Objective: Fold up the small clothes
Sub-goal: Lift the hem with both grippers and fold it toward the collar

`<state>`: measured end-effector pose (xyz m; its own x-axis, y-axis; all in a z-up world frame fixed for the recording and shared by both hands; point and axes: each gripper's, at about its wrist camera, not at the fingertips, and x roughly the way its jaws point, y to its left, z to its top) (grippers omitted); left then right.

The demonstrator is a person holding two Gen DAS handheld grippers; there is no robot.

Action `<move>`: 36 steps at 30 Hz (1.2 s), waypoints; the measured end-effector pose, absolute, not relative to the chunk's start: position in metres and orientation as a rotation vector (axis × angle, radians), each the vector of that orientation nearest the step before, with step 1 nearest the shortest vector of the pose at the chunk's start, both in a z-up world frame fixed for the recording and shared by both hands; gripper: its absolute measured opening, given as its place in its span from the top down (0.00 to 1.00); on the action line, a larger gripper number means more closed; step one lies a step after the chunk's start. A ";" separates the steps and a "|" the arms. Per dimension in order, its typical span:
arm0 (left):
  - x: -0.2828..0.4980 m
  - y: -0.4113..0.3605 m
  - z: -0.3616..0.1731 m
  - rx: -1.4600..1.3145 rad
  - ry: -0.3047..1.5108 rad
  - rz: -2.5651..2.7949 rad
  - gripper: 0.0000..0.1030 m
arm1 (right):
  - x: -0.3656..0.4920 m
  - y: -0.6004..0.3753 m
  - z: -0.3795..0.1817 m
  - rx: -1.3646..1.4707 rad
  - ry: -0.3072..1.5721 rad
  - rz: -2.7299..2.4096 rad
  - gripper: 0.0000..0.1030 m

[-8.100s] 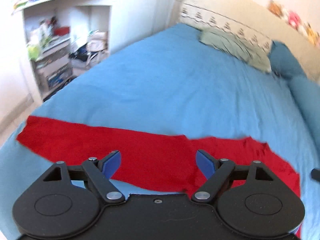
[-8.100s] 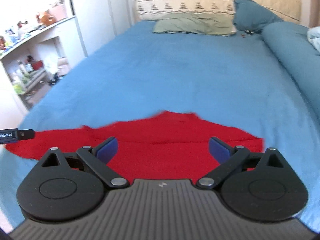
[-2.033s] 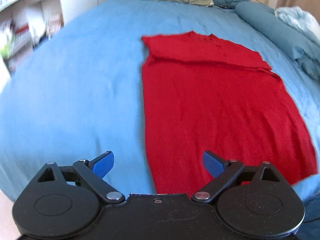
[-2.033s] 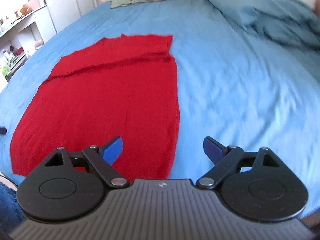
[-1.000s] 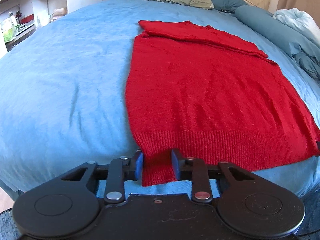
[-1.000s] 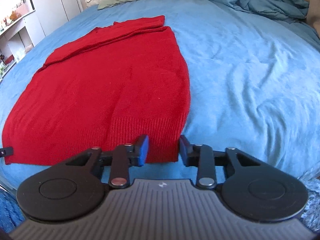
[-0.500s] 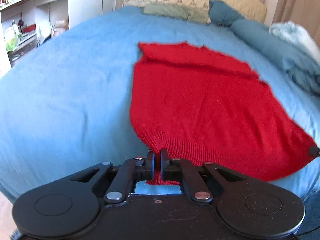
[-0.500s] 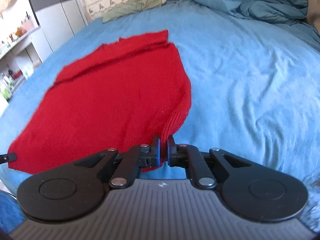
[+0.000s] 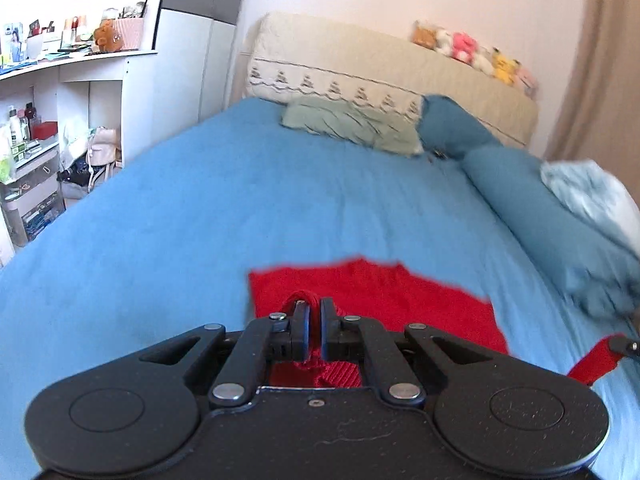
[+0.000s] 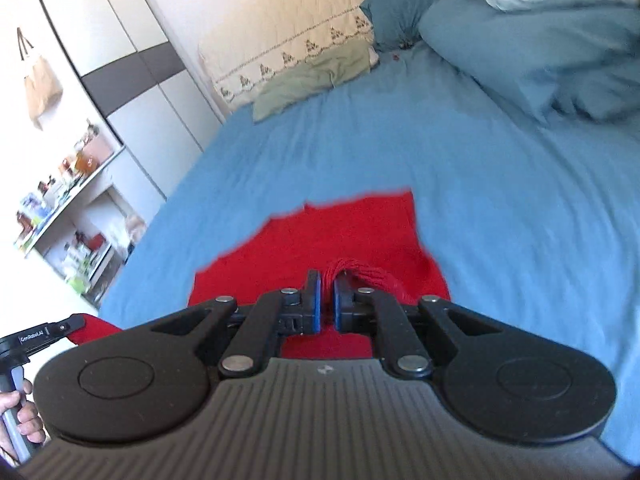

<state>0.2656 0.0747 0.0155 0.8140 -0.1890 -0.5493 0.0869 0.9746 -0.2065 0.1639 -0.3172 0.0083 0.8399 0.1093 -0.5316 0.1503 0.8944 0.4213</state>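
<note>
A red knitted sweater (image 9: pixel 372 292) lies on the blue bed sheet (image 9: pixel 240 208), its far end flat, its near hem lifted. My left gripper (image 9: pixel 314 310) is shut on the hem's left corner. My right gripper (image 10: pixel 325 286) is shut on the hem's right corner; the sweater (image 10: pixel 344 236) spreads beyond it. The left gripper also shows at the left edge of the right wrist view (image 10: pixel 60 328), holding red cloth. The right gripper's tip shows at the right edge of the left wrist view (image 9: pixel 624 346).
A green pillow (image 9: pixel 352 126) and a dark blue pillow (image 9: pixel 452 128) lie by the cream headboard (image 9: pixel 380 68). A rolled blue duvet (image 9: pixel 560 220) runs along the right side. White shelves (image 9: pixel 52 120) with clutter stand left of the bed.
Both grippers, shut on the hem corners, have risen and moved forward toward the headboard, carrying the hem over the sweater. Less of the sweater shows flat than before.
</note>
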 end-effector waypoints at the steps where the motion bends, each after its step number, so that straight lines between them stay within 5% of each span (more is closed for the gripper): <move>1: 0.288 0.070 0.018 -0.179 0.602 -0.134 0.95 | 0.188 -0.319 0.015 0.462 0.579 -0.027 0.79; 7: 0.415 0.041 -0.016 -0.175 0.639 -0.027 0.95 | 0.336 -0.344 0.007 0.446 0.598 -0.090 0.79; 18: 0.547 0.035 -0.133 -0.222 0.805 0.092 0.95 | 0.495 -0.386 -0.133 0.522 0.672 -0.151 0.79; 21: 0.550 0.036 -0.129 -0.217 0.826 0.113 0.74 | 0.505 -0.388 -0.139 0.495 0.703 -0.141 0.73; 22: 0.549 0.035 -0.124 -0.211 0.826 0.125 0.47 | 0.504 -0.389 -0.137 0.485 0.702 -0.149 0.57; 23: 0.547 0.033 -0.116 -0.198 0.815 0.134 0.31 | 0.503 -0.390 -0.133 0.474 0.706 -0.157 0.36; 27: 0.500 0.033 -0.084 -0.118 0.767 0.115 0.26 | 0.469 -0.373 -0.107 0.358 0.669 -0.125 0.16; 29: 0.468 0.032 -0.083 -0.106 0.775 0.069 0.11 | 0.448 -0.359 -0.100 0.325 0.676 -0.082 0.02; 31: 0.440 0.027 -0.092 -0.092 0.801 0.038 0.04 | 0.421 -0.343 -0.101 0.310 0.682 -0.055 0.00; 36: 0.409 0.020 -0.146 -0.050 0.931 -0.014 0.04 | 0.389 -0.304 -0.141 0.246 0.784 -0.032 0.00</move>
